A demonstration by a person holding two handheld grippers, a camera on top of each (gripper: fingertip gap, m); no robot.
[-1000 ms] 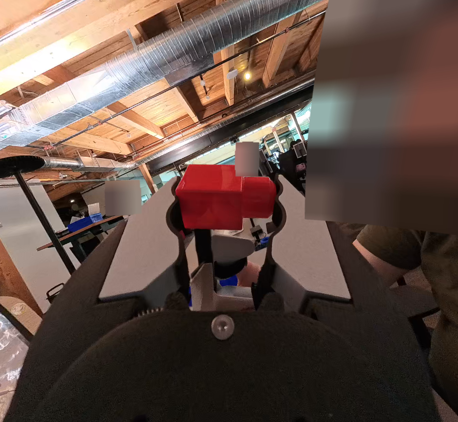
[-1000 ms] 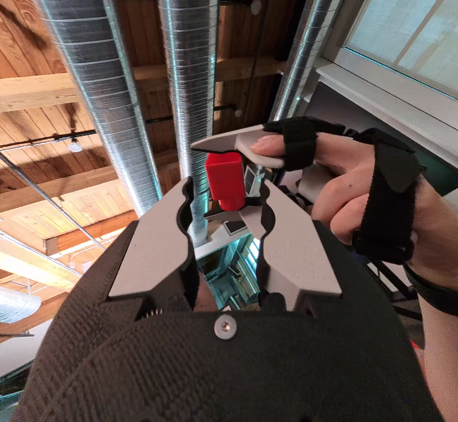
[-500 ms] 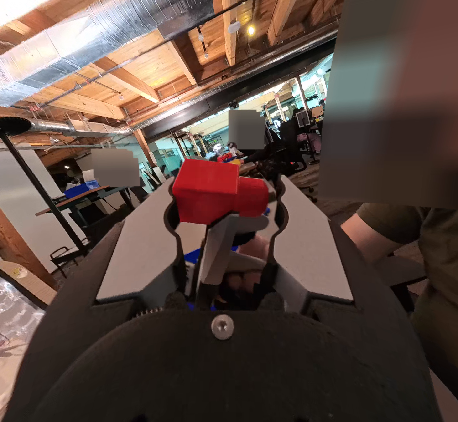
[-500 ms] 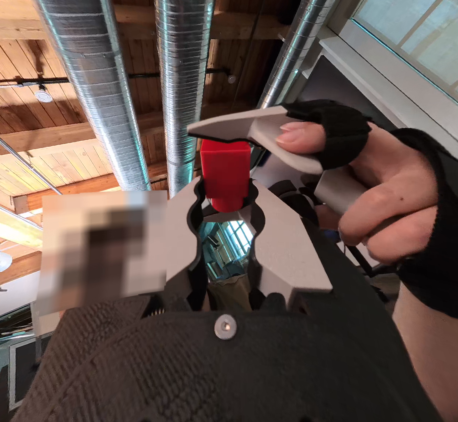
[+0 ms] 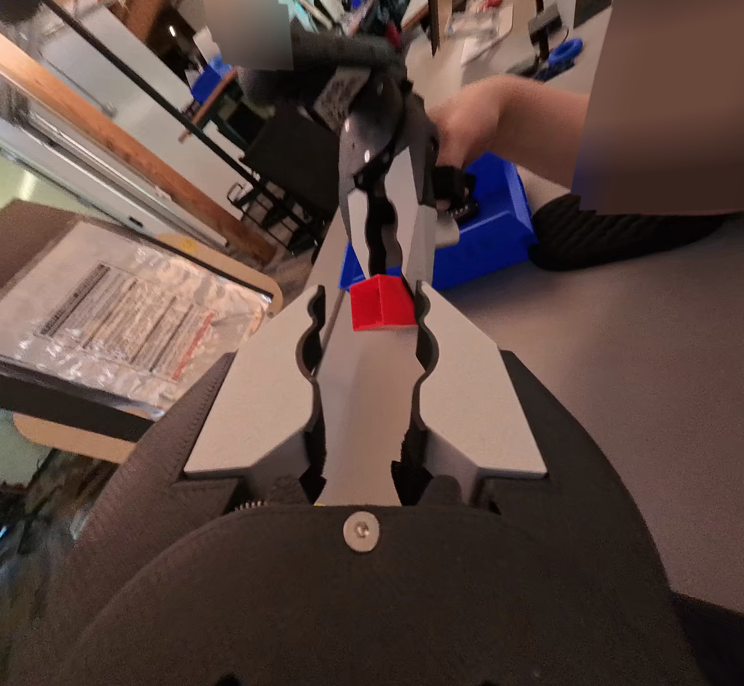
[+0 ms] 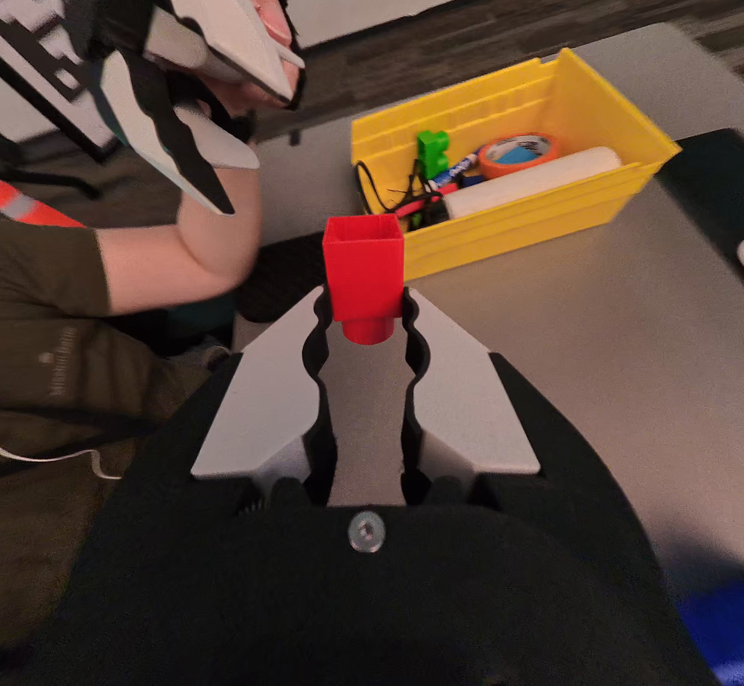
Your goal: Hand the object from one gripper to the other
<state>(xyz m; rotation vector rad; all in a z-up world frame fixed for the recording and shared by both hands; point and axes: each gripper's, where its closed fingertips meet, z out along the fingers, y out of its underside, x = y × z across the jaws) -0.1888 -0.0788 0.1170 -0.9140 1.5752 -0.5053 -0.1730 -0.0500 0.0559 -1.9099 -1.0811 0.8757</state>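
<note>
The red object point(image 6: 363, 264), a hollow square block with a round stub, sits between the fingertips of my right gripper point(image 6: 363, 296), which is shut on it above the grey table point(image 6: 563, 344). Its open end faces away from the camera. My left gripper point(image 5: 369, 288) is open and empty. In the left wrist view the right gripper point(image 5: 392, 270) reaches down from above with the red object point(image 5: 382, 306) at its tip, close to my left gripper's right fingertip. In the right wrist view the left gripper point(image 6: 259, 153) shows open at the upper left, apart from the object.
A yellow bin point(image 6: 523, 224) with a tape roll, a green block, markers and a white roll stands behind the object. A blue bin point(image 5: 483, 248) stands behind the right gripper. A tray with a clear plastic bag point(image 5: 120, 304) is at the left. A person's forearm point(image 6: 181, 260) is at the left. Some 7 cm of space lies between my two pairs of fingers.
Both views have swung down from the ceiling to the table. The left gripper has opened and let go of the red object. The right gripper now holds it alone, and the grippers have parted.
</note>
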